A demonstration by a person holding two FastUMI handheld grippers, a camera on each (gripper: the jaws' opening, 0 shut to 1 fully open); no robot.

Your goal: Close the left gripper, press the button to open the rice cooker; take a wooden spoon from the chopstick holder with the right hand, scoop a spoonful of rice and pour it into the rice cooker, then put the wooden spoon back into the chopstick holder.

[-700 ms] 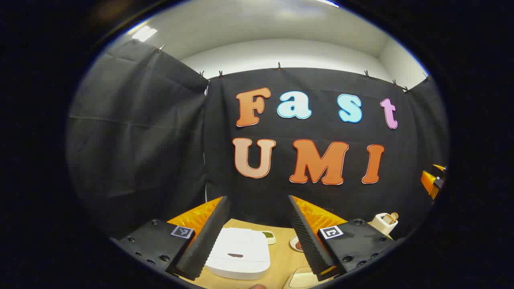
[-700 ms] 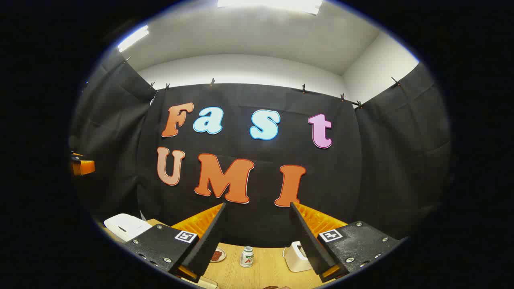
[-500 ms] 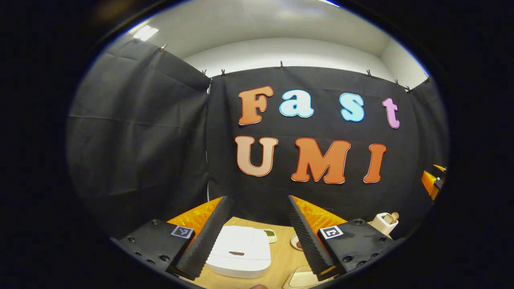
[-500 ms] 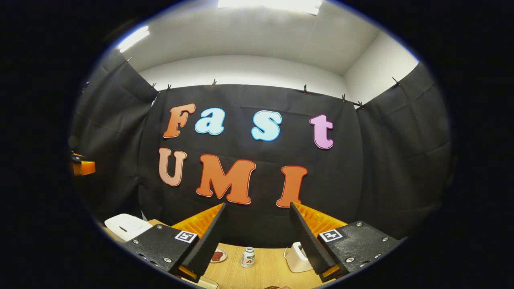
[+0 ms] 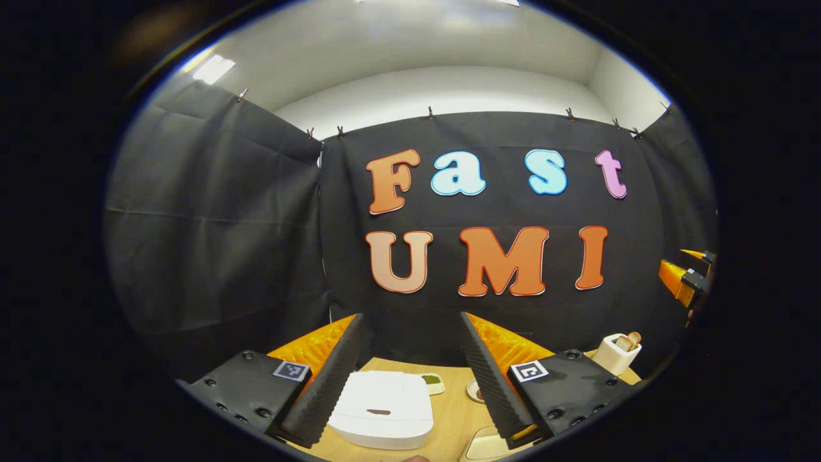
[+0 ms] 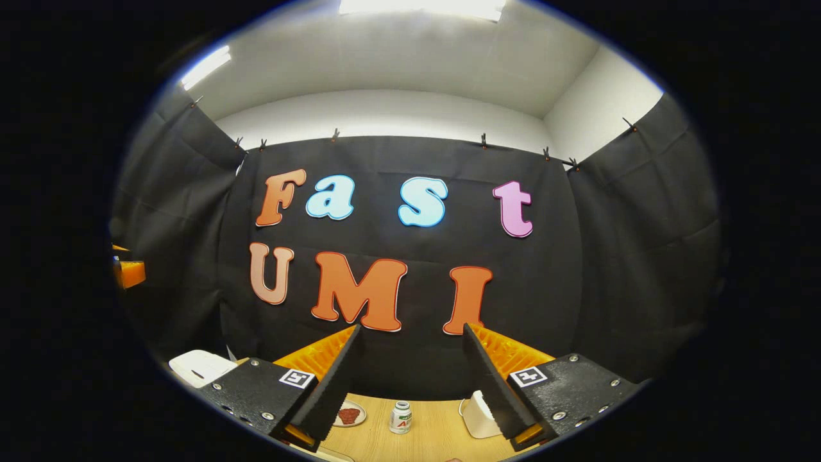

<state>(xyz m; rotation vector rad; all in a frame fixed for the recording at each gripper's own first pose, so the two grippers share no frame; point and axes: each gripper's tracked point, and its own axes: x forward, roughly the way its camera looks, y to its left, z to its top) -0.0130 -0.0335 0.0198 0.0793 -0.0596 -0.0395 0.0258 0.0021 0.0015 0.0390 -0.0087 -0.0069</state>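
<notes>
The white rice cooker [image 5: 383, 410] sits lid shut on the wooden table, just below and ahead of my left gripper [image 5: 412, 317], which is open and holds nothing. To the far right stands the white chopstick holder [image 5: 616, 354] with wooden handles sticking out of it. In the right gripper view, my right gripper [image 6: 412, 328] is open and empty above the table. There the chopstick holder [image 6: 478, 415] shows partly behind the right finger, and the rice cooker [image 6: 200, 367] lies at the far left.
A small dish of something green [image 5: 431, 381] and a small plate [image 5: 474, 389] lie behind the cooker. A pale container's rim [image 5: 489, 447] shows at the bottom edge. A plate with red pieces [image 6: 349, 415] and a small white bottle [image 6: 401, 417] stand on the table [image 6: 436, 431].
Both grippers have shifted slightly, so the wall slid a little left in the left gripper view. Both stay open, and nothing on the table has moved.
</notes>
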